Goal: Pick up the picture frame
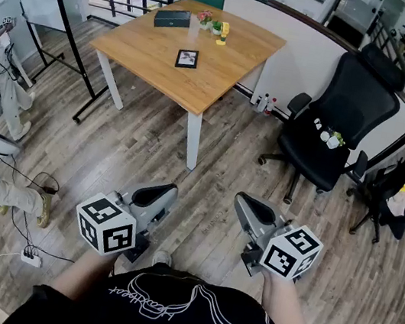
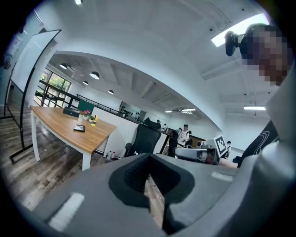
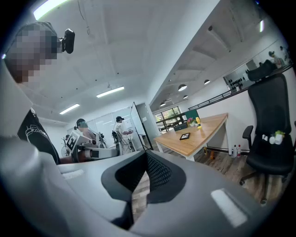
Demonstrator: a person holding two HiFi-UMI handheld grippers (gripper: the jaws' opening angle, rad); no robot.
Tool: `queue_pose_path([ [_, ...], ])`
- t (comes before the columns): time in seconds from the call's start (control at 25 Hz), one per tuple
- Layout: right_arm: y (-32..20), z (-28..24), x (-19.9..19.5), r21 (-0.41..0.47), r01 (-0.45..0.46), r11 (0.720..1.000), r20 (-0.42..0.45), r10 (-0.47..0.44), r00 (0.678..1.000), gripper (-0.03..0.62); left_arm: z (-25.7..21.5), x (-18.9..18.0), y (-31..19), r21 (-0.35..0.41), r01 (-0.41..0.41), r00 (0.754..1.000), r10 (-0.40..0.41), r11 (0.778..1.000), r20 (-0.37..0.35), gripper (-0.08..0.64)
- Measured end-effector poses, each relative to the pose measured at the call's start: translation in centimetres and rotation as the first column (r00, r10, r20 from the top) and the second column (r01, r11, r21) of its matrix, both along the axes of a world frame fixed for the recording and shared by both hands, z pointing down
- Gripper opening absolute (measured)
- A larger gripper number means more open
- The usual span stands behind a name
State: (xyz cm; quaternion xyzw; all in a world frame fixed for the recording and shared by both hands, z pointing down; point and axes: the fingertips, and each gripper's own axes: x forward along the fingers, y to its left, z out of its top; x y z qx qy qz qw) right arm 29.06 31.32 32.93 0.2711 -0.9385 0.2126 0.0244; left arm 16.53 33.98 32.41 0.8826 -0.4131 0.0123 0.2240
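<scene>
black rectangular picture frame: lay flat, midway between the edges of the light wooden table, untouched.
left gripper: jaws together, empty, held low, well short of the table.
right gripper: likewise closed and empty; approach probably not begun.

The person wears a black short-sleeved T-shirt with a thin white looping line design across the chest. The left gripper and the right gripper are each a smooth grey shell that tapers to darker rounded jaws lined with black ribbed pads. Each carries at its rear a white cube printed with bold black square markers.
</scene>
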Motion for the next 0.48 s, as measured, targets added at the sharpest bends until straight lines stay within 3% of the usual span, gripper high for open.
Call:
queue_pose_path([
  [0.48,-2.7,1.2,-2.6,-0.020,-0.025,0.999,0.004,0.025,1.000,0.016,1.5,-4.0,-3.2,0.004,0.016,1.000,-0.016,1.000,0.001,0.000],
])
